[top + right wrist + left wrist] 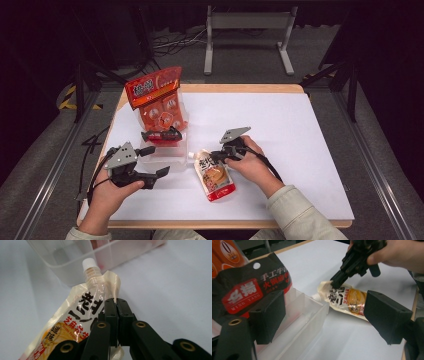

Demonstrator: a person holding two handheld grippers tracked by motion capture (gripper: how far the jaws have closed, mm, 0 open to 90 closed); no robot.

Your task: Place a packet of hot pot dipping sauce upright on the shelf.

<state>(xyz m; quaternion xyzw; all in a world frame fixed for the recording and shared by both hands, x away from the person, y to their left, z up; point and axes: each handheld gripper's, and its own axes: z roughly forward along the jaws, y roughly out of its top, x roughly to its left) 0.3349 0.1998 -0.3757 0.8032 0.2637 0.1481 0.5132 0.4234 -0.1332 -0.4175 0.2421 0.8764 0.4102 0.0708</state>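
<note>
The right gripper [216, 156], jaws pressed together, pinches the upper edge of the sauce pouch [215, 176] lying low centre on the desk [300, 150] (spout toward the clear tray [162, 152]). Lower left, the left gripper [159, 161] stands open, empty.

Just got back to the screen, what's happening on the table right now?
A person is working with a hand-held gripper in each hand. The right hand-held gripper is shut on the upper edge of a spouted sauce pouch that lies flat on the white table, its white cap pointing at a clear plastic box. The left hand-held gripper waits open beside that box. A red-and-black packet rests in the box, and an orange snack bag stands behind it.
</note>
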